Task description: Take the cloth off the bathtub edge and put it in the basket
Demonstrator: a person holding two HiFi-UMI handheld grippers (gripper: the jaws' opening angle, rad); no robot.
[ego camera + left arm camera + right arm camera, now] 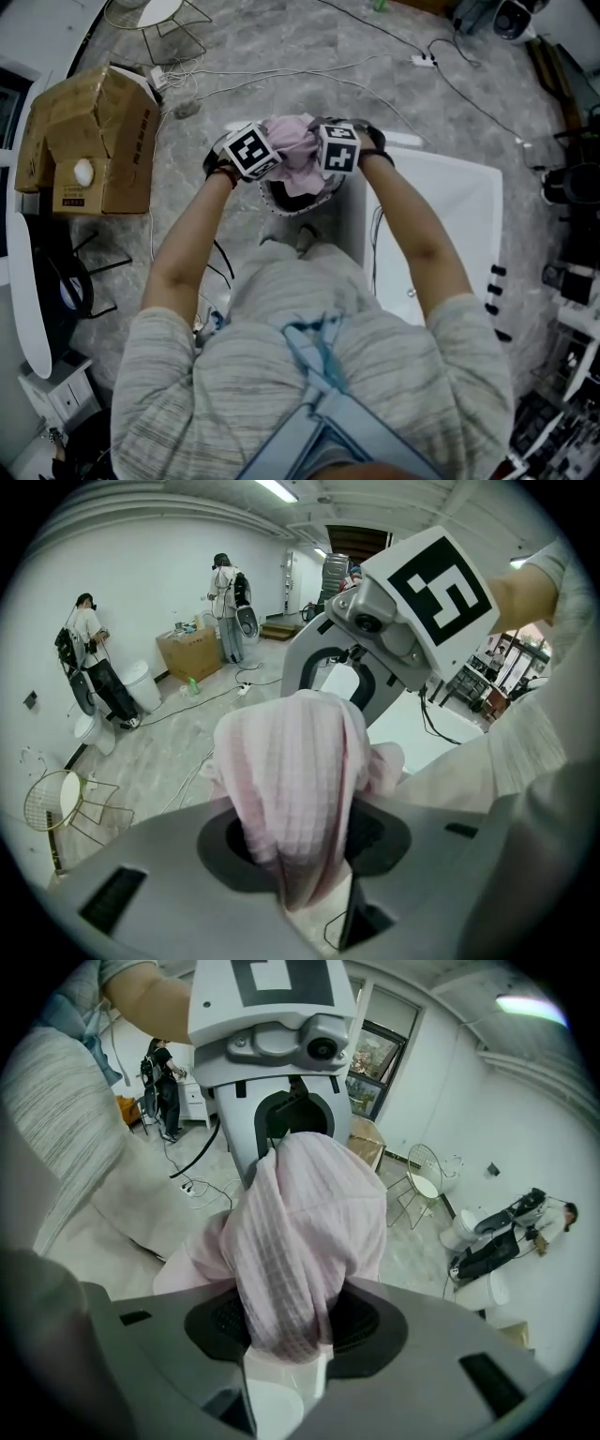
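**Bathtub** (450, 202): white, at the right of the head view. No cloth lies on the visible part of its edge.

**Basket** (274, 201): round, dark-rimmed, standing on the floor (309, 56) just beside the tub. It is largely covered from above.

**Cloth** (294, 150): pink and bunched, held in the air over the basket between both grippers. Whether its lower folds touch the rim cannot be told.

**Left gripper** (292, 850): jaws narrow, clamped on a fold of the cloth.

**Right gripper** (286, 1330): jaws likewise narrow, pinching another fold.

**Risks, as judged:**
- If one gripper lets go ahead of the other, the cloth would likely swing sideways and drape over the rim or drop to the floor.
- The waffle weave may cling to a pad and be dragged back out.
- A push on the rim could tip the basket.
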